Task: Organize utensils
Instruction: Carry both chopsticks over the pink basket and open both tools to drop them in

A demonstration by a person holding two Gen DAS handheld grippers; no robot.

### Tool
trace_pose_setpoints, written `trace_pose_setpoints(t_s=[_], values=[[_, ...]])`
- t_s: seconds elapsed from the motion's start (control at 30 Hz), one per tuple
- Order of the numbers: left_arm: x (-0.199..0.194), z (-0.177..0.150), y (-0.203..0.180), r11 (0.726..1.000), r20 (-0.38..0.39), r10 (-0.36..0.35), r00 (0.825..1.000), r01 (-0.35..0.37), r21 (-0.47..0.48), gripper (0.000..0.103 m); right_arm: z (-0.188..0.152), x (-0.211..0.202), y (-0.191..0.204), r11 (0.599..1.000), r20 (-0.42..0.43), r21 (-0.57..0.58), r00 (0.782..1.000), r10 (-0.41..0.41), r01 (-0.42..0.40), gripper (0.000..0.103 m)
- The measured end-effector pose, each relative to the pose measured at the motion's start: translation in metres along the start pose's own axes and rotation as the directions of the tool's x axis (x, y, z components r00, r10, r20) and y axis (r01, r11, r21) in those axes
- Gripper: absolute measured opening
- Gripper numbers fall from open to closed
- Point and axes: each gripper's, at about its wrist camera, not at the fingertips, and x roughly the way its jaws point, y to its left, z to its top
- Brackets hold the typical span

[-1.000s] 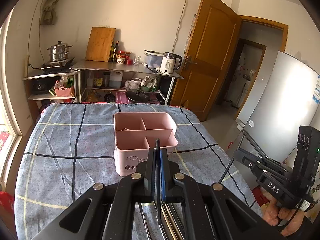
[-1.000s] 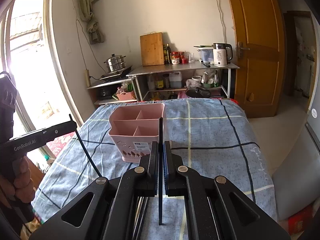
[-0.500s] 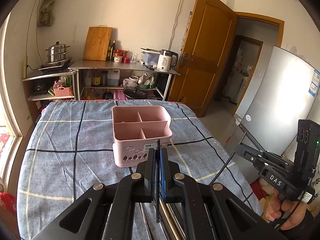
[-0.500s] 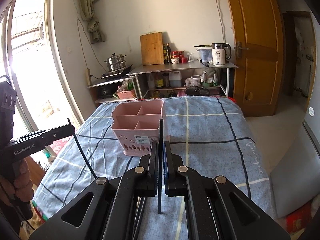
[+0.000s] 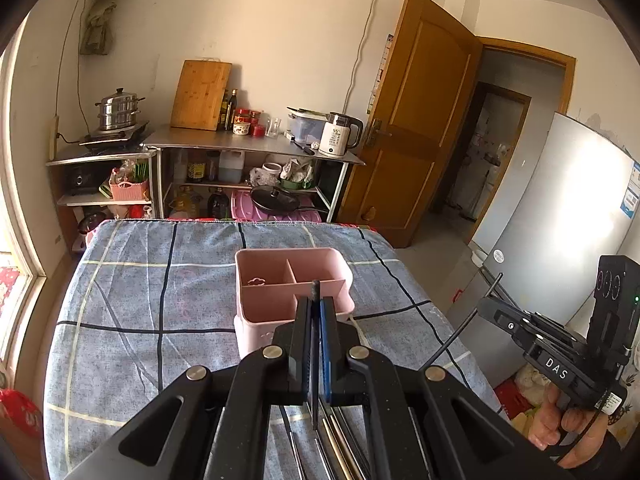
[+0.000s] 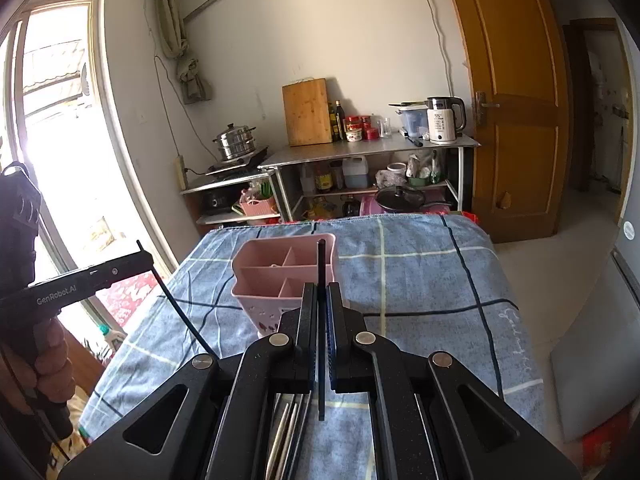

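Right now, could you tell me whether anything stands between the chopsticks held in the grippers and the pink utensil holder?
Nothing visible does: only bare tablecloth lies between each black chopstick and the pink utensil holder, whose visible compartments look empty.

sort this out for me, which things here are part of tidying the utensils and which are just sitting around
Job: pink caddy; black chopstick in the right gripper; black chopstick in the left gripper; loose utensils.

Background: kettle; cutting board; steamer pot.

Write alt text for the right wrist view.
The right gripper, shut on a thin black chopstick, points toward an empty pink utensil caddy on a blue checked tablecloth. At left, the left gripper also holds a black chopstick.
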Motion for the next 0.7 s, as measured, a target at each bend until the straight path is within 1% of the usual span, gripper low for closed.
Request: trace_pose_setpoints(t_s=[0.3,0.47,0.6,0.7], values=[[-0.002,0.058,0.012,1.0,0.054,0.016,0.998,-0.014,-0.027,0.004,0.043,0.017,0.013,0.998,0.045,0.022,0.997,0.056,-0.057,0.004],[-0.003,0.087,0.016,0.999,0.081,0.03,0.996,-0.028,-0.024,0.004,0.069,0.026,0.022,0.996,0.078,0.029,0.994,0.082,-0.085,0.004],[0.0,0.107,0.02,0.999,0.095,0.046,0.994,-0.044,-0.022,0.004,0.088,0.032,0.027,0.995,0.11,0.038,0.99,0.092,-0.097,0.004],[0.006,0.117,0.022,0.998,0.106,0.054,0.993,-0.051,-0.022,0.004,0.097,0.038,0.028,0.994,0.129,0.044,0.987,0.097,-0.103,0.004]])
